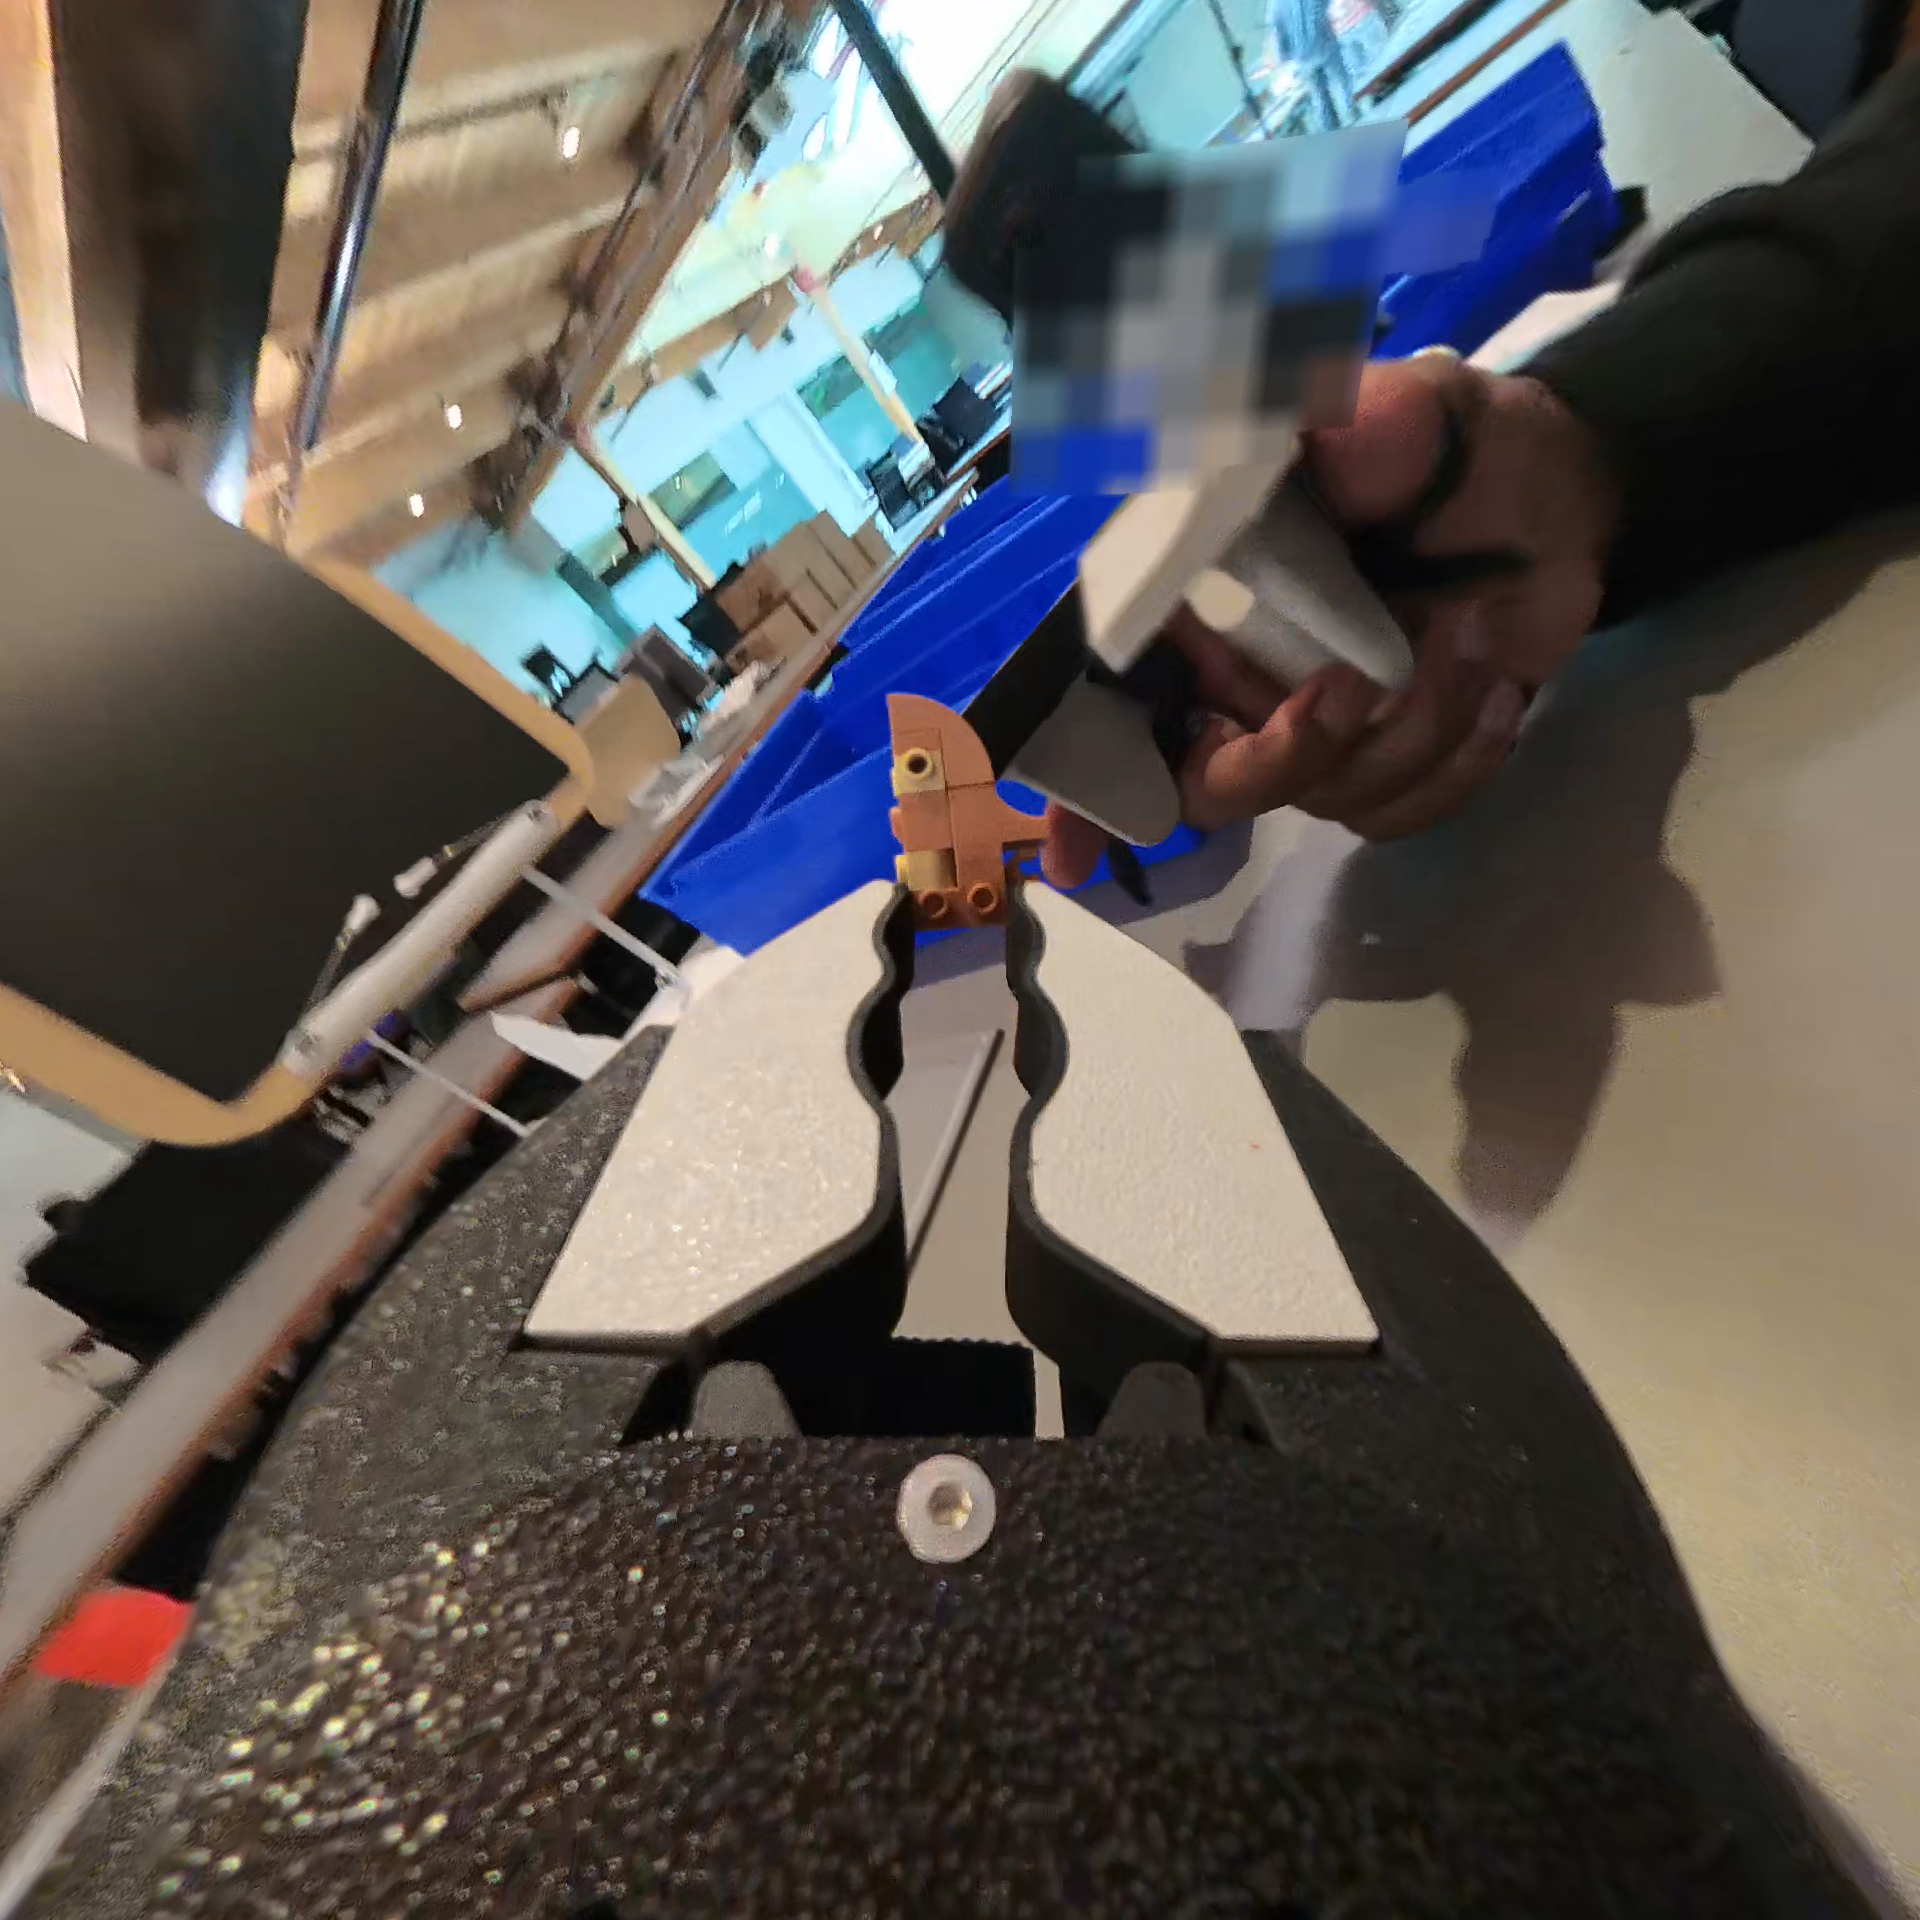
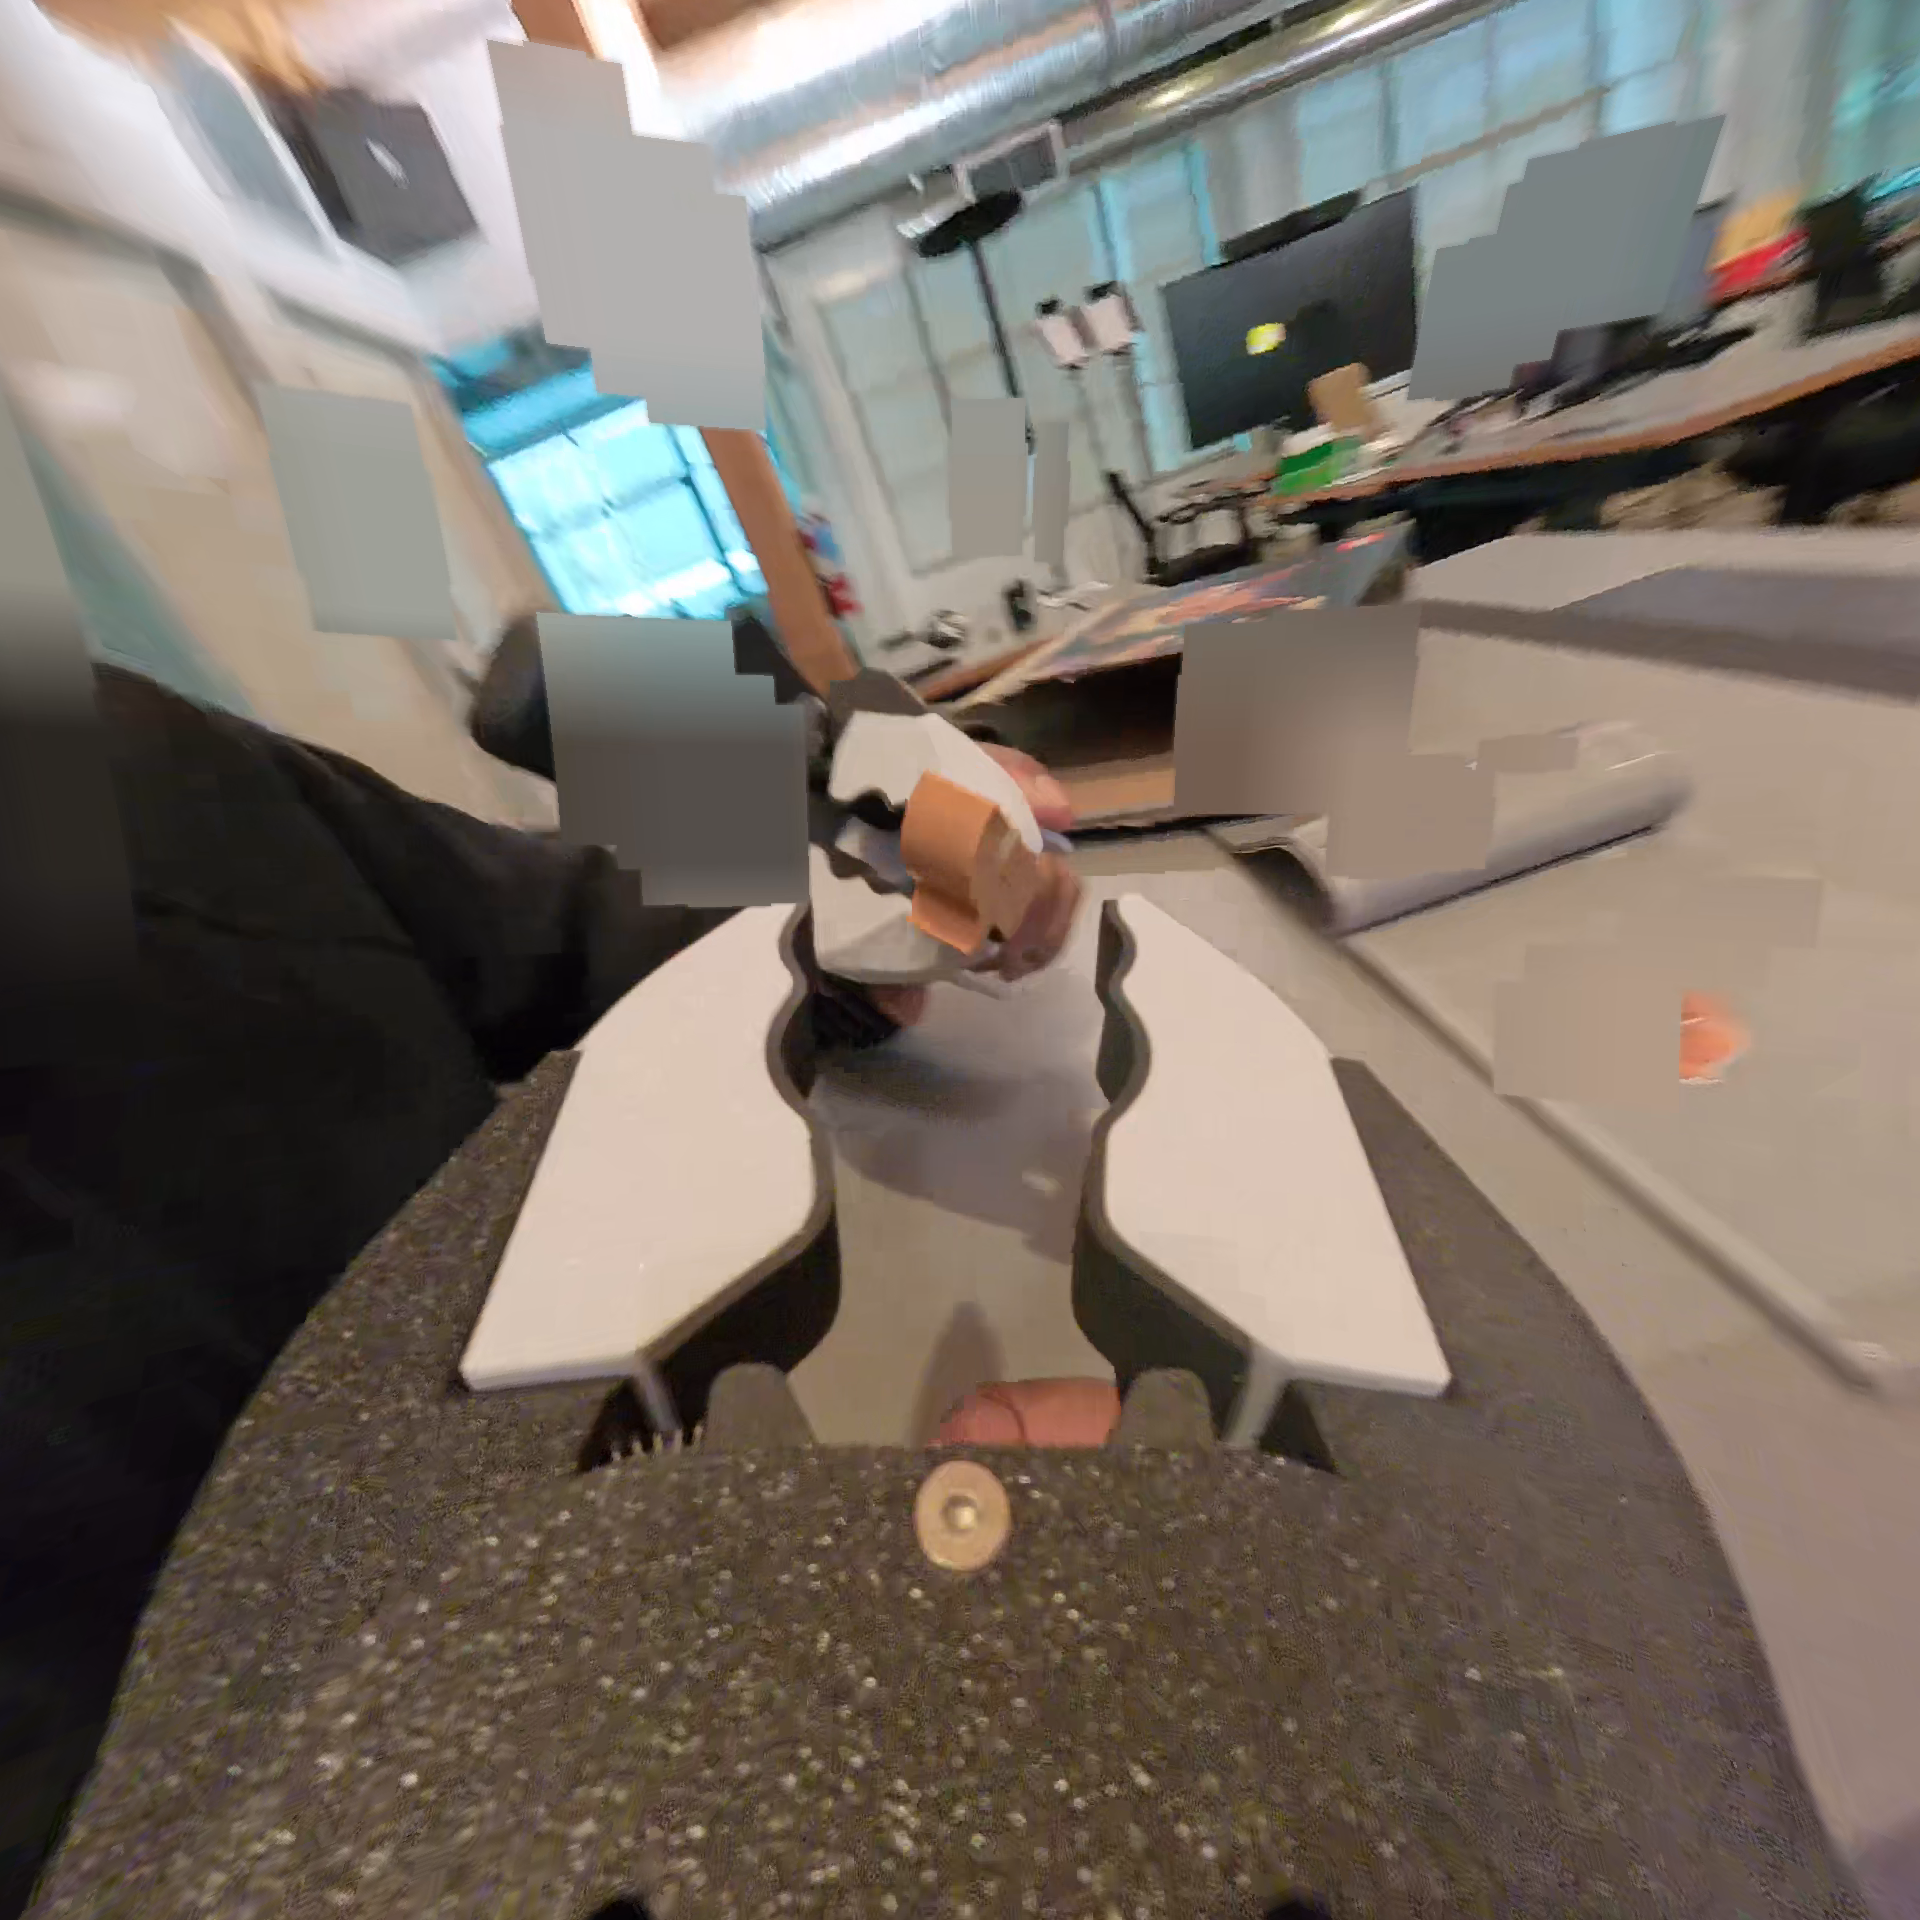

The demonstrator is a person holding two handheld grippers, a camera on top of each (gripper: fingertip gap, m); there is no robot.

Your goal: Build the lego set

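My left gripper (image 1: pixel 958 906) is shut on a small tan and orange brick assembly (image 1: pixel 948 805), gripped by its studded orange base, held up above the grey table (image 1: pixel 1714 1039). The right gripper (image 1: pixel 1091 748) shows just right of the assembly, in a person's hand (image 1: pixel 1455 623). In the right wrist view my right gripper (image 2: pixel 951 914) is open and empty. The left gripper (image 2: pixel 883 831) with the brick assembly (image 2: pixel 961 862) shows just beyond its fingertips, not between its pads.
Blue bins (image 1: pixel 883 665) stand behind the assembly. A black chair back with a pale rim (image 1: pixel 208 748) is at left. A black sleeve (image 2: pixel 260 935) fills the left of the right wrist view. A monitor (image 2: pixel 1288 322) and cluttered desks stand behind. Only a small space, under 4 cm, lies between the two pairs of fingers.
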